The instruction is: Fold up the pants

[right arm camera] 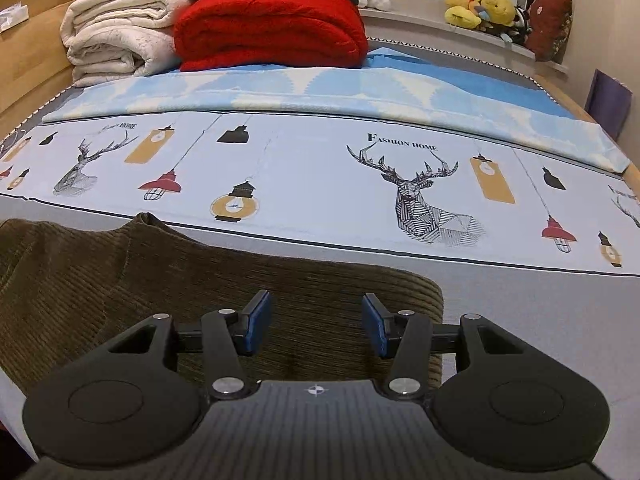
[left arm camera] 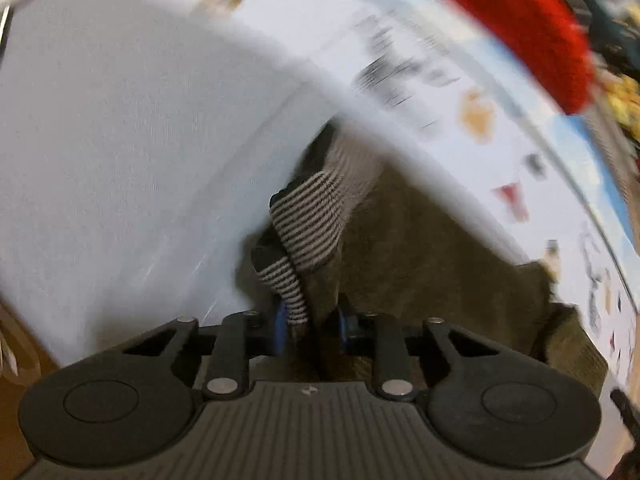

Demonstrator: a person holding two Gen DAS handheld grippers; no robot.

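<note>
- I am looking across the bed (right arm camera: pixel 320 184) from the right wrist view; its printed sheet, with deer heads, lamps and the words "Fashion Home", is filling most of the frame.
- A light blue blanket (right arm camera: pixel 360 88) is lying across the bed beyond the printed strip.
- A folded red blanket (right arm camera: pixel 272 28) is sitting at the far end, touching a stack of cream blankets (right arm camera: pixel 116 36) on its left.
- The pants (right arm camera: pixel 120 276), brown corduroy, are lying on the near edge of the bed, spreading from the left border to just under my right claw.
- In the left wrist view the picture is blurring heavily, but the pants (left arm camera: pixel 420 248) are showing as a dark olive mass hanging in front of the camera, with a striped lining (left arm camera: pixel 308 216) turning out at the seam.
- My left claw (left arm camera: pixel 312 326) is pinching the pants right at the striped lining; the blue pads are pressing in on the fabric from both sides.
- My right claw (right arm camera: pixel 316 326) is hovering over the pants with its jaws standing wide apart; the blue pads (right arm camera: pixel 256 320) are gripping nothing.
- Yellow plush toys (right arm camera: pixel 480 10) are sitting on the window ledge at the far right.
</note>
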